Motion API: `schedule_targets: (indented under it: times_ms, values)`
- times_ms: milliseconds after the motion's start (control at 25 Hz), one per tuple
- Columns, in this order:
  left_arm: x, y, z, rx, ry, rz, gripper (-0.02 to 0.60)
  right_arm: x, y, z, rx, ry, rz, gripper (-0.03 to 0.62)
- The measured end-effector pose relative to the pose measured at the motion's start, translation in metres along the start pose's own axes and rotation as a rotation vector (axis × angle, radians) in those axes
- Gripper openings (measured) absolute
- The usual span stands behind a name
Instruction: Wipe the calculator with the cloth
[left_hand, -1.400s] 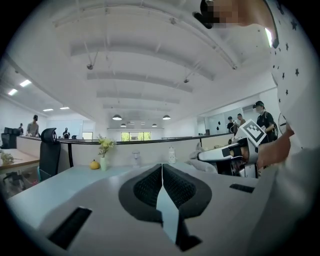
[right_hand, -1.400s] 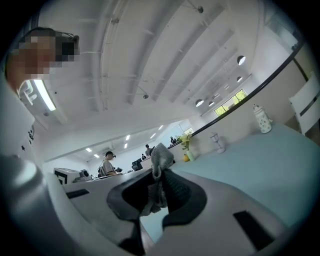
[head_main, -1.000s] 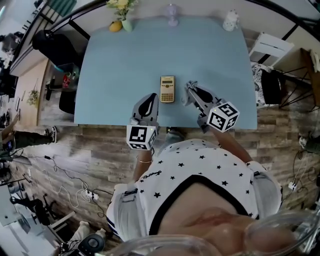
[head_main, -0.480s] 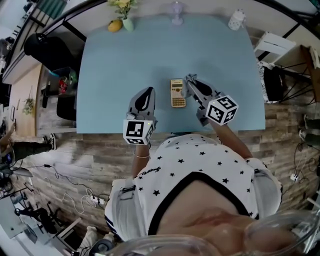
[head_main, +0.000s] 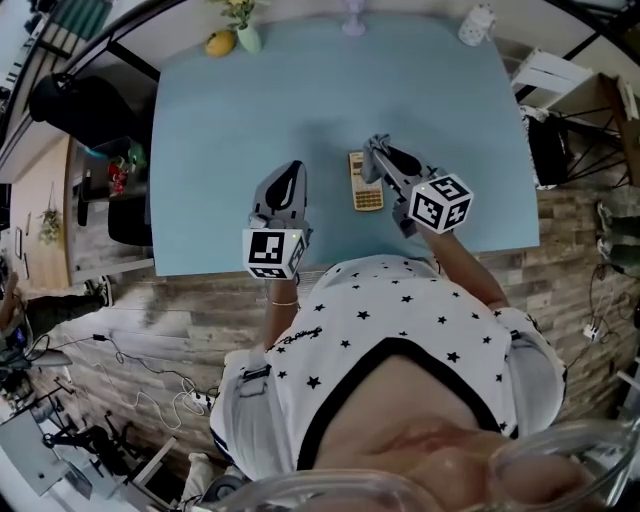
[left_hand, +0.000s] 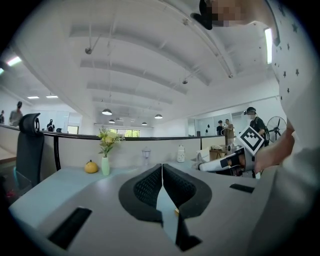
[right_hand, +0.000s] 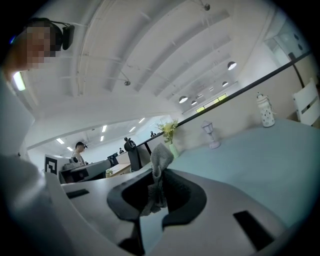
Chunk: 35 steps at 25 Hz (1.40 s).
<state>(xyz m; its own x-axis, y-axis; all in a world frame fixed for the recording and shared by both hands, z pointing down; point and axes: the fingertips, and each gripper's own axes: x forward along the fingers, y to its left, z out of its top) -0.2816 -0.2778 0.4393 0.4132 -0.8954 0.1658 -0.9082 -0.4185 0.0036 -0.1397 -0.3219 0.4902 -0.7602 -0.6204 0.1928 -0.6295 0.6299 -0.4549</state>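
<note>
Head view: the calculator (head_main: 362, 190) lies flat on the light blue table (head_main: 230, 130), near the edge closest to the person. Its keys and any print are too small to read. The right gripper (head_main: 378, 152) reaches over the calculator's upper right part with the grey cloth (head_main: 369, 170) at its tip, down on or just above the keypad. The left gripper (head_main: 292, 174) rests over bare table well to the left of the calculator. Each gripper carries a cube with black-and-white square patterns and no legible letters. Along the far edge stand a yellow fruit (head_main: 220, 42), a vase (head_main: 247, 36), a glass goblet (head_main: 352, 20) and a white bottle (head_main: 477, 24)

Left gripper view: the two dark pads meet at their tips with nothing between them, over blue tabletop. Beyond stand the vase with its flowers, the fruit, the goblet and the bottle, and the right gripper shows at the right

Right gripper view: the jaws are clamped on the cloth (right_hand: 160, 156), which sticks up between the pads in a crumpled fold. The calculator cannot be seen here. No label shows on the cloth
</note>
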Motion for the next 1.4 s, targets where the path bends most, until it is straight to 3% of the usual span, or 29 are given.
schedule_targets:
  times_ms: [640,1400]
  values:
    - [0.016,0.02,-0.01,-0.037,0.002,-0.015,0.031,0.045,-0.022,-0.048,-0.001,0.172,-0.04,0.048]
    - [0.016,0.021,-0.015,-0.058,0.017,0.009,0.031,0.071,-0.036,-0.102,-0.093,0.376,-0.048,0.048]
